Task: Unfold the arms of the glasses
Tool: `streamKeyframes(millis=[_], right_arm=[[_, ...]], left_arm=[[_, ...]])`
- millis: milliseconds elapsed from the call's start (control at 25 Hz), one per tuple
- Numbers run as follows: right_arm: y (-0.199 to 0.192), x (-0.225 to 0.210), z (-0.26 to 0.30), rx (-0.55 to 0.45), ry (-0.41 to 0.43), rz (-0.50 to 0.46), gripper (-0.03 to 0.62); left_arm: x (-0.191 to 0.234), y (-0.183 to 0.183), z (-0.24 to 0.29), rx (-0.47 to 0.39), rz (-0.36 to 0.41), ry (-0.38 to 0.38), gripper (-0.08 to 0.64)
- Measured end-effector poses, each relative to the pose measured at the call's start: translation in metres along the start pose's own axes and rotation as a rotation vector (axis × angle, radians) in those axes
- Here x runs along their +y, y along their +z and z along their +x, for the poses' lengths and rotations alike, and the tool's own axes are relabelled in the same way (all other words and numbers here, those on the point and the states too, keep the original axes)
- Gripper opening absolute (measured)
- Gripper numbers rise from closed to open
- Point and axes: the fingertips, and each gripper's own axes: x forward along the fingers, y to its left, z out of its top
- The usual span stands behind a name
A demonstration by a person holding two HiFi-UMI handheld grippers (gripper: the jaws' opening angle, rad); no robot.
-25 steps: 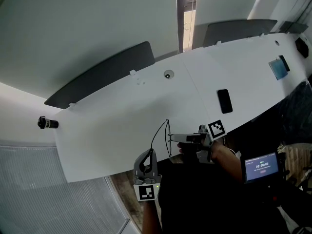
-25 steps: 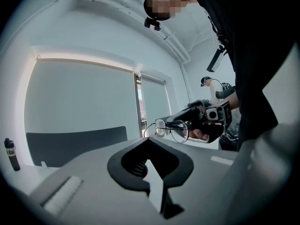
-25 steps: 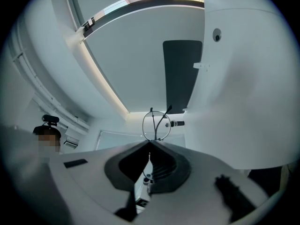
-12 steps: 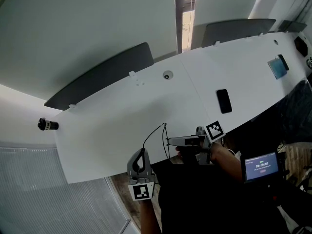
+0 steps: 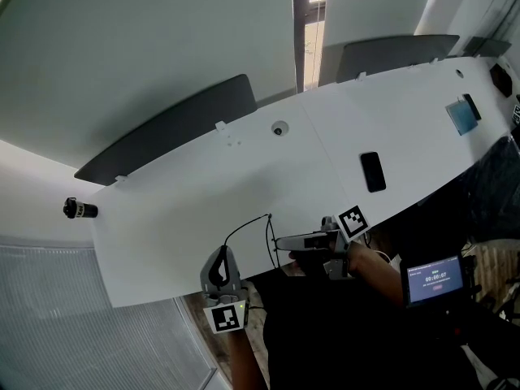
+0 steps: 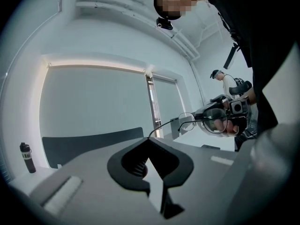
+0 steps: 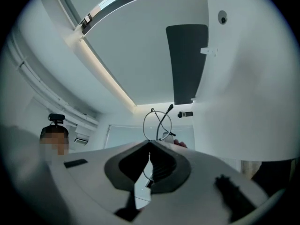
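Note:
Thin black wire glasses [image 5: 269, 238] hang in the air over the near edge of the white table [image 5: 203, 201]. My right gripper [image 5: 278, 243] points left and is shut on the frame at one lens. In the right gripper view a round lens [image 7: 157, 124] stands just past my jaw tips [image 7: 150, 143], with a folded arm crossing it. My left gripper [image 5: 221, 251] is shut on the tip of the other arm, which runs out from the frame as a long curved wire. The left gripper view shows that wire meeting the jaw tips [image 6: 149, 139] and the lenses [image 6: 208, 121] to the right.
A black phone [image 5: 373, 171] lies on the table's right half, a blue item [image 5: 464, 112] farther right, a small round grommet [image 5: 279, 128] mid-table. A black bottle [image 5: 80, 209] stands off the table's left end. Dark chair backs [image 5: 162, 128] line the far side. A timer screen [image 5: 435, 279] is at lower right.
My left gripper has moved left and nearer to me, drawing the arm's tip away from the frame, so the arm stands swung out wider. The right gripper has barely shifted.

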Motion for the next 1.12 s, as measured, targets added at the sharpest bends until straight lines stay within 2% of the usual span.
streamKeyframes(millis=[240, 760, 960, 1120], right_arm=[[-0.008, 0.003, 0.009, 0.036, 0.017, 0.010, 0.011], [-0.023, 0.005, 0.018, 0.104, 0.045, 0.014, 0.011], [-0.014, -0.002, 0.014, 0.057, 0.007, 0.020, 0.011], [-0.002, -0.010, 0.006, -0.008, -0.032, 0.038, 0.011]], left_arm=[[0.014, 0.005, -0.001, -0.011, 0.013, 0.043, 0.008], [0.032, 0.008, 0.001, -0.025, 0.041, 0.082, 0.008], [0.026, 0.008, 0.002, -0.029, 0.023, 0.058, 0.009], [0.014, 0.007, 0.003, -0.023, 0.012, 0.016, 0.055]])
